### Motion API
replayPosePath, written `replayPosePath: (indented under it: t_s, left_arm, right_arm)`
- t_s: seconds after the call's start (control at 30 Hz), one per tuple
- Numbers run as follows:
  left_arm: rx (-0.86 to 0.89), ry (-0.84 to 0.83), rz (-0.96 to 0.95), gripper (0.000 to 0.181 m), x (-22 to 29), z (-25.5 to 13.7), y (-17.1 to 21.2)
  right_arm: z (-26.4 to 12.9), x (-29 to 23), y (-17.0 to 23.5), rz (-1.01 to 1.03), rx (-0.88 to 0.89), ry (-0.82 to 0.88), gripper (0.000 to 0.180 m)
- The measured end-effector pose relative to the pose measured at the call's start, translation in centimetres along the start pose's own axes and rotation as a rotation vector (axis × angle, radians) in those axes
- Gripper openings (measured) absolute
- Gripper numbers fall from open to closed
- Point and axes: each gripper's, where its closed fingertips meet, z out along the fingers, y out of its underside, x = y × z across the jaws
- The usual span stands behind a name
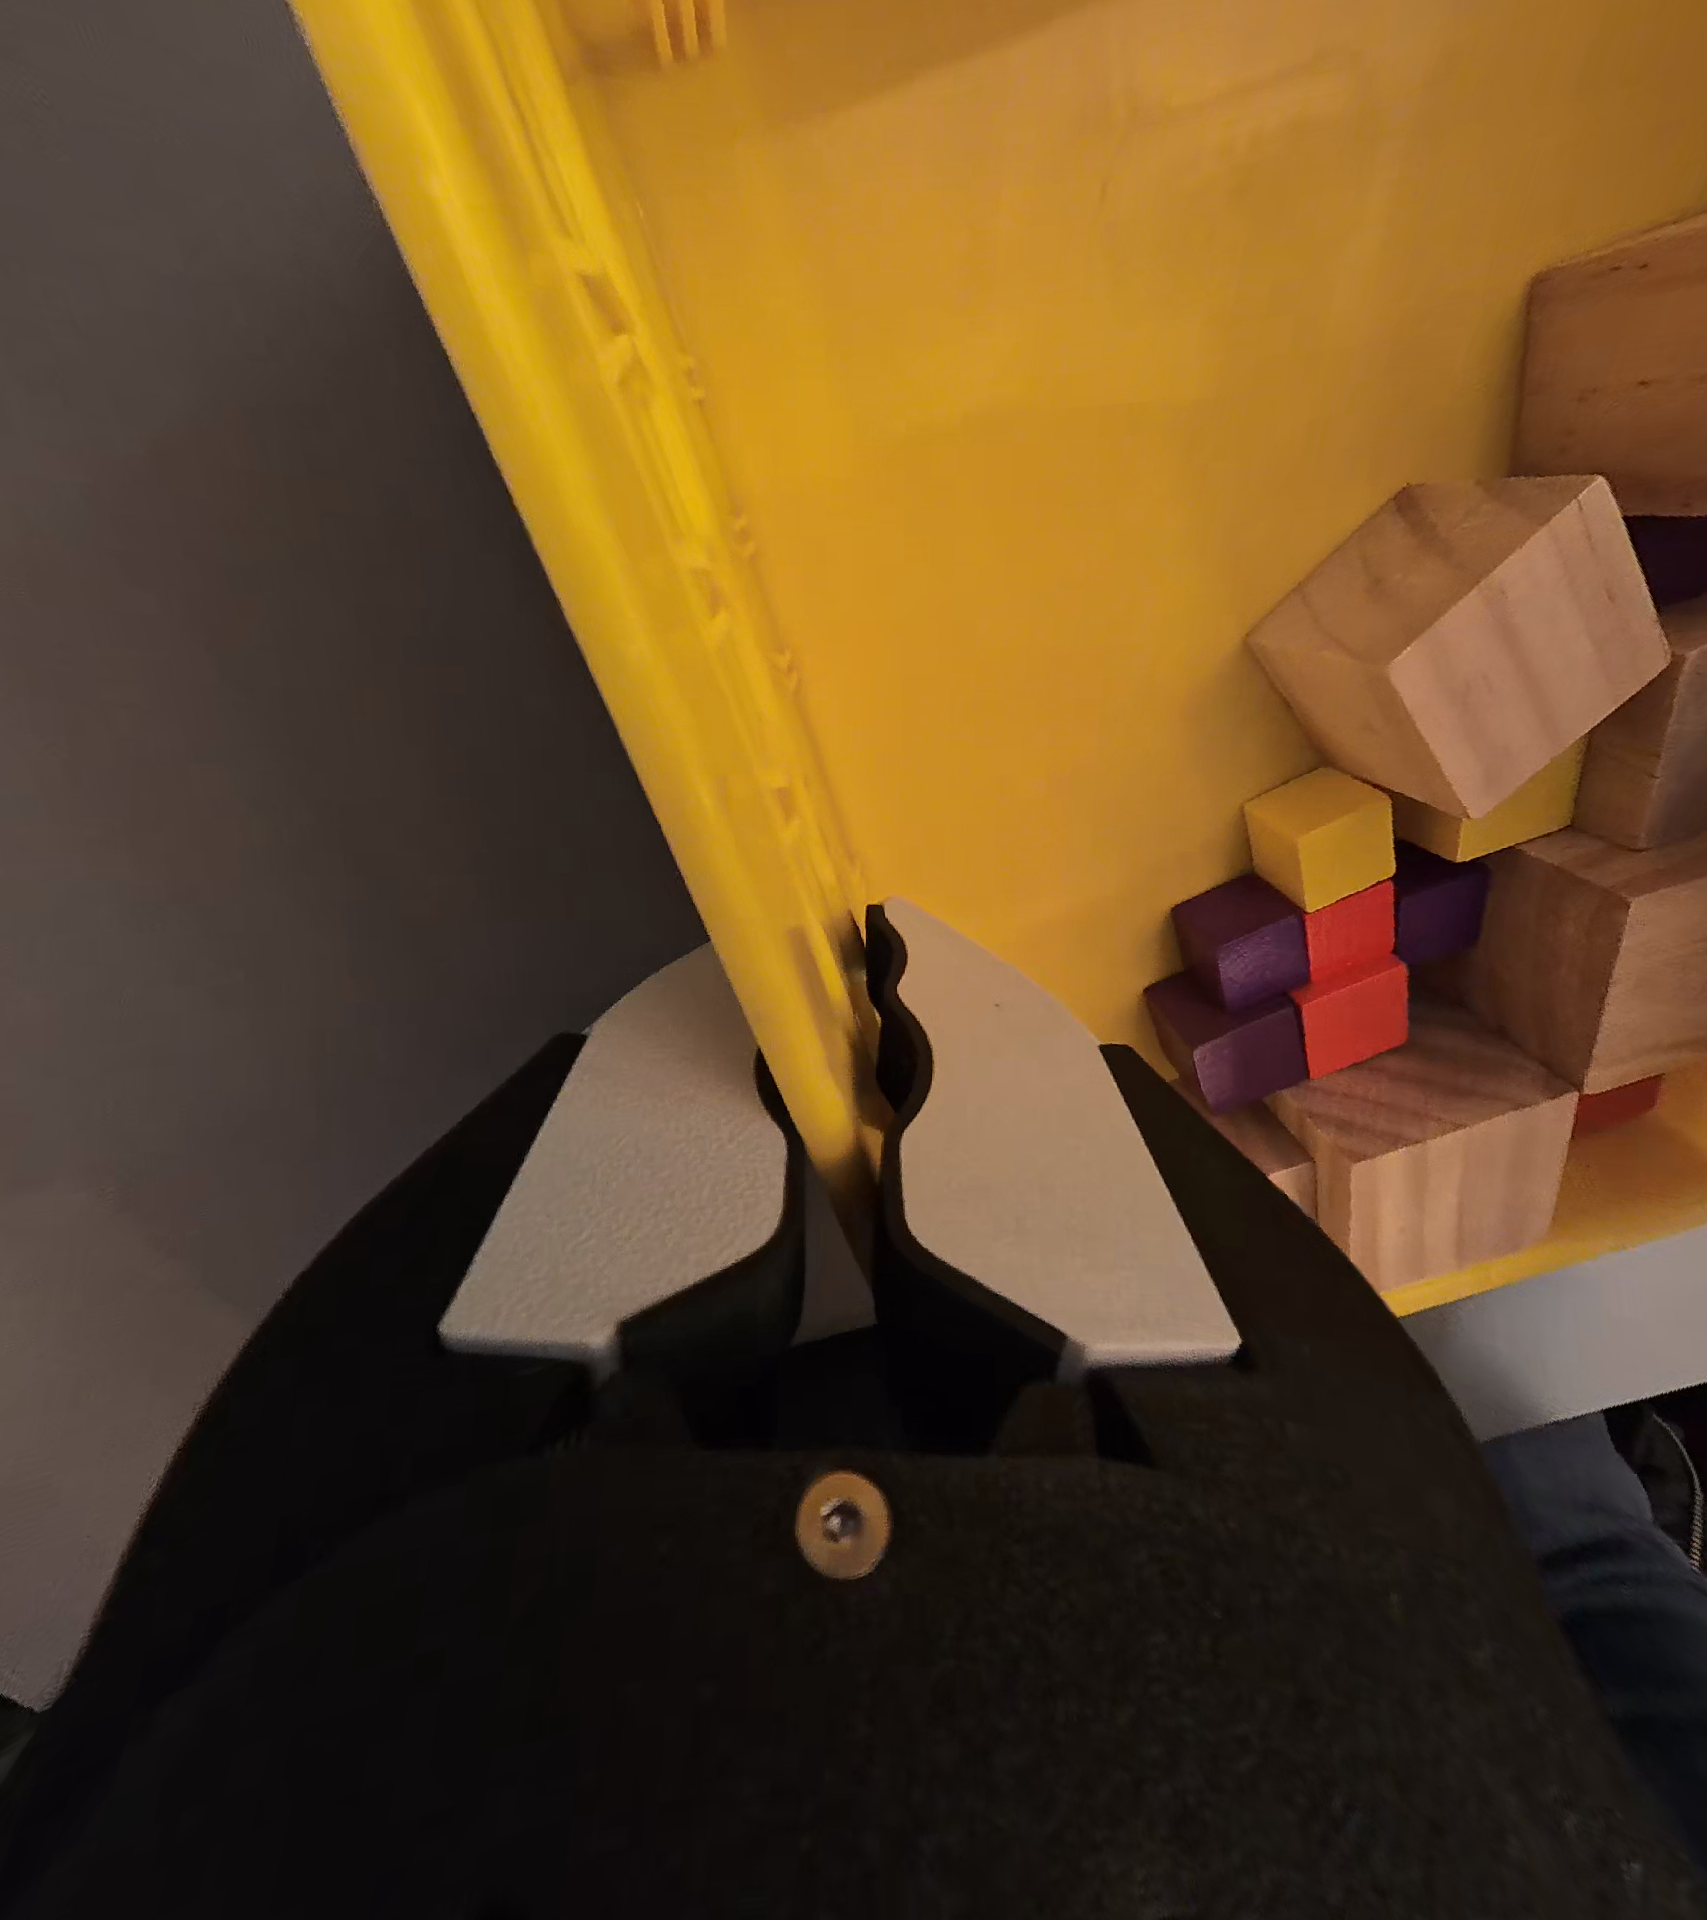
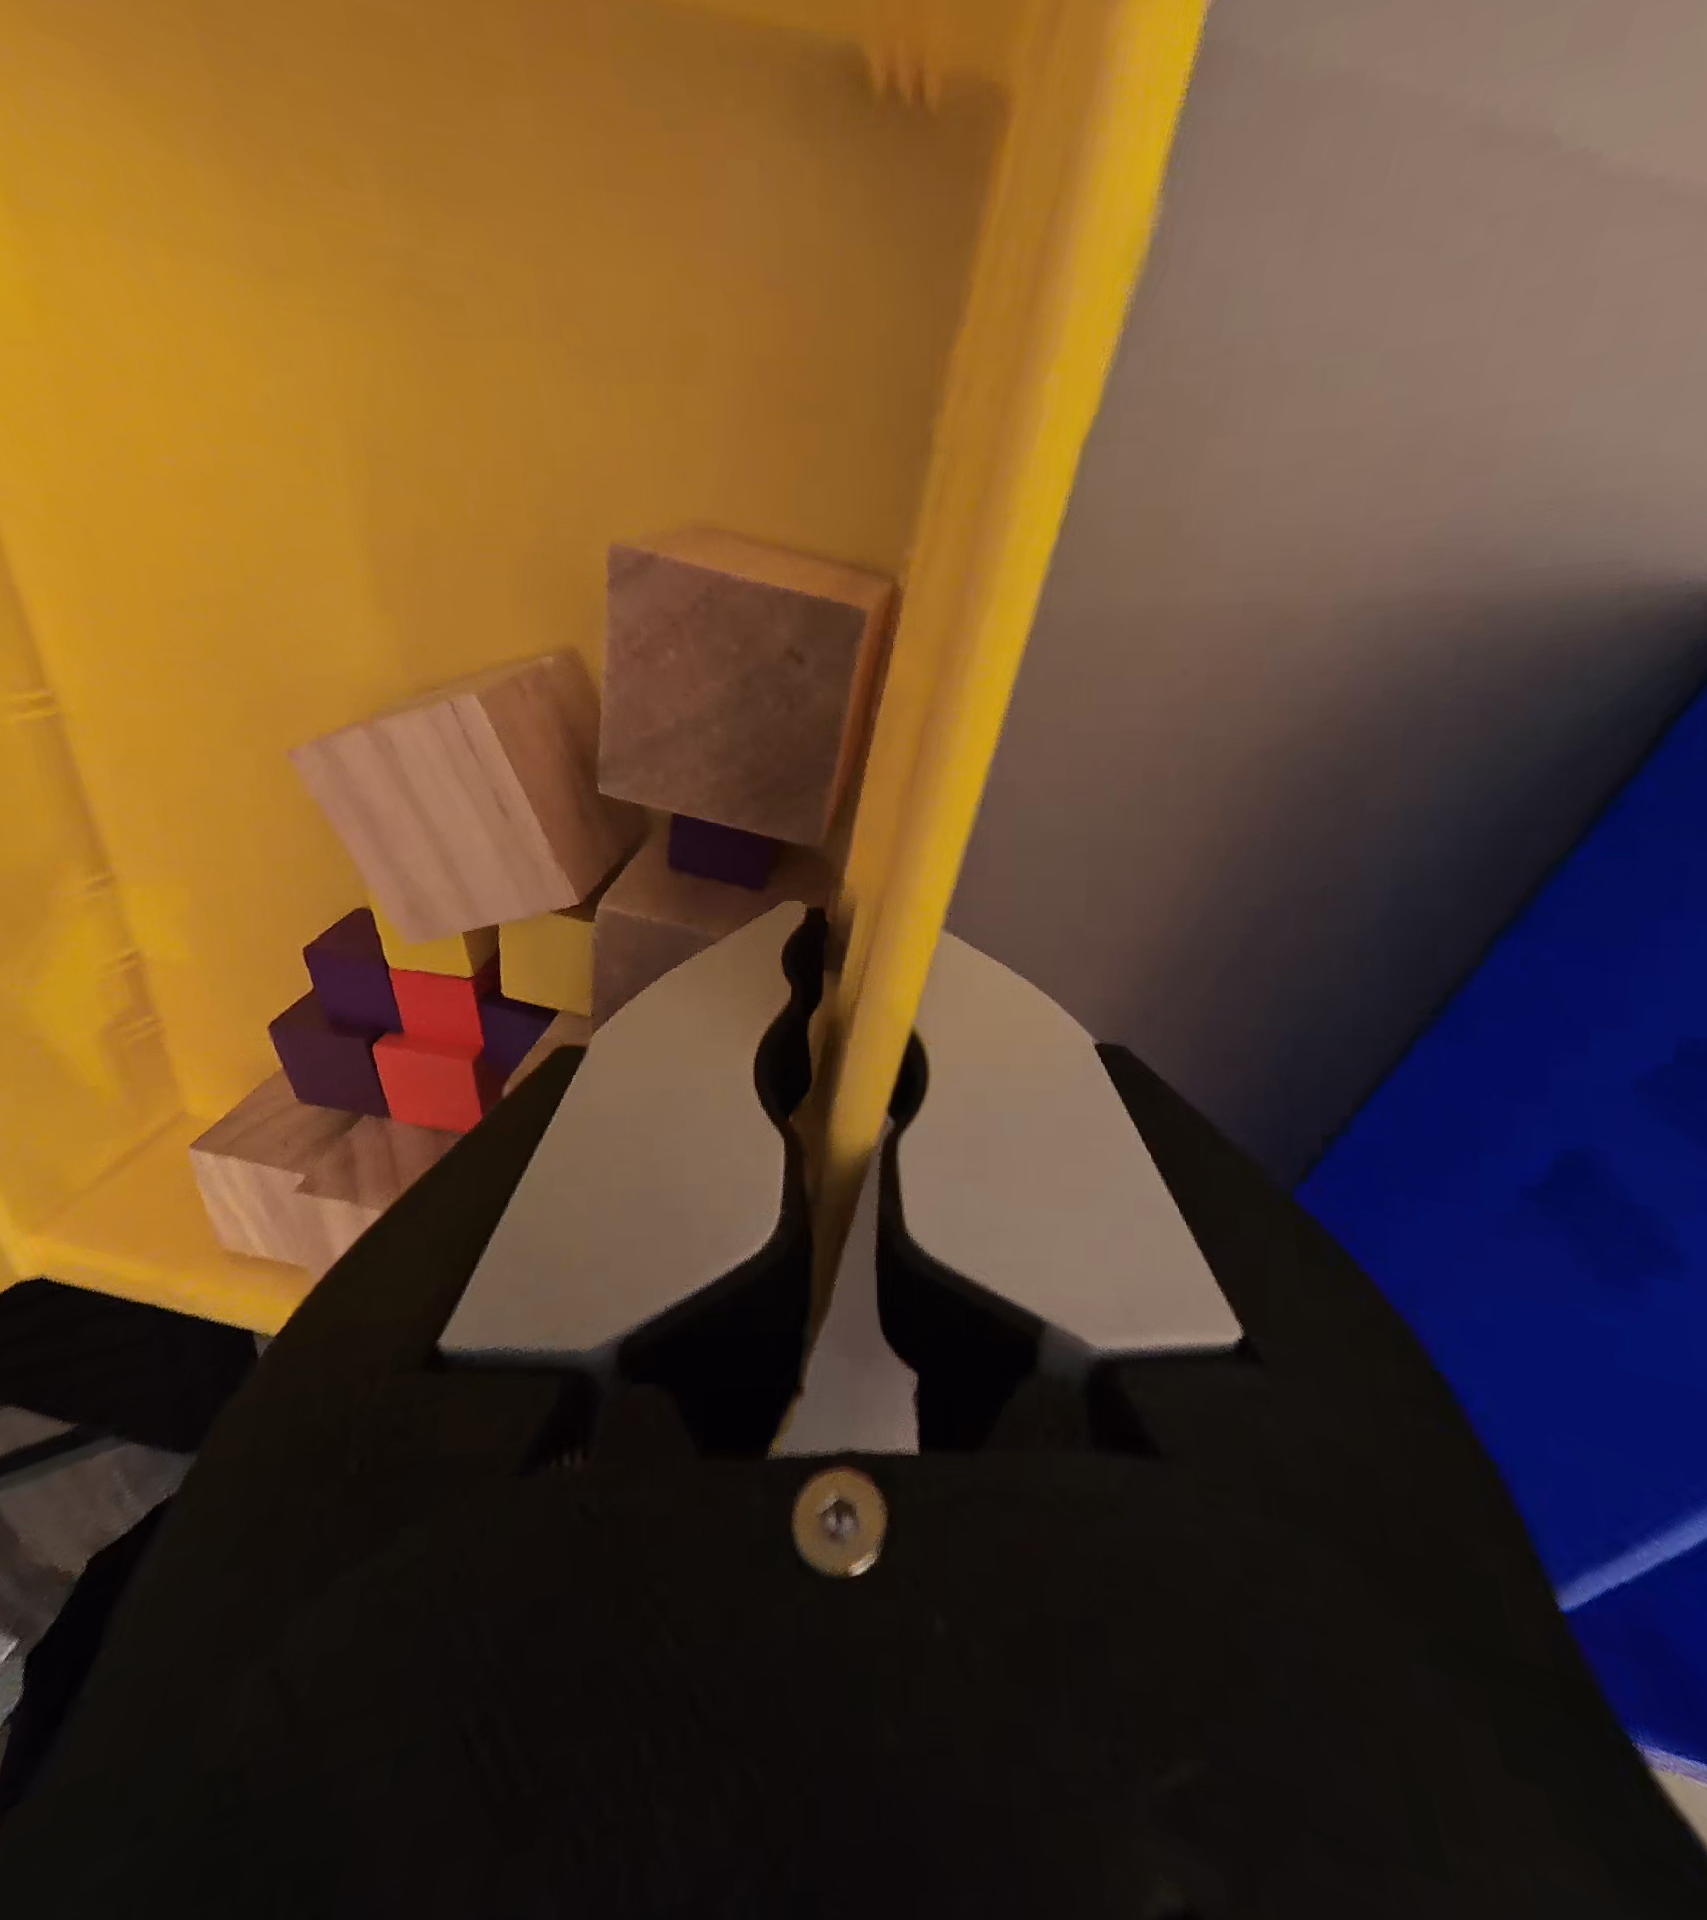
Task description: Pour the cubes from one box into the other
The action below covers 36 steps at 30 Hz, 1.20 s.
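Cubes (image 1: pixel 1451 644) heaped in yellow box (image 1: pixel 984 416); L hand-held gripper (image 1: pixel 854 935) & R hand-held gripper (image 2: pixel 833 935) each clamp its walls.

Likely a lab or workroom: plain grey wall (image 1: pixel 205 623), plastic bins (image 2: pixel 1607 1143).

A plain grey wall (image 1: pixel 153 623) fills the background. Low at the right of the left wrist view, a pale shelf edge (image 1: pixel 1607 1320) runs across, and dark blue denim cloth (image 1: pixel 1680 1621) shows beneath it.
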Motion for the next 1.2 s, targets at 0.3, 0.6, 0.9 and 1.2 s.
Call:
replayPosePath:
  t_s: [0.3, 0.6, 0.9, 1.2]
  left_arm:
    - [0.013, -0.016, -0.013, 0.008, -0.1, 0.1, 0.2]
    - [-0.012, -0.015, -0.016, 0.008, -0.1, 0.1, 0.4]
    - [-0.049, -0.009, -0.019, 0.008, 0.0, 0.1, 0.6]
    - [-0.031, -0.272, 0.062, 0.008, 1.7, -7.0, -1.3]
  right_arm:
    - [0.3, 0.0, -0.3, 0.013, 0.040, 0.043, 0.009]
    - [0.3, 0.5, -0.2, -0.041, 0.009, 0.152, 0.018]
    - [0.6, -0.4, -0.3, 0.013, 0.025, -0.020, 0.005]
    - [-2.4, -0.2, -0.7, 0.002, 0.065, -0.249, 0.005]
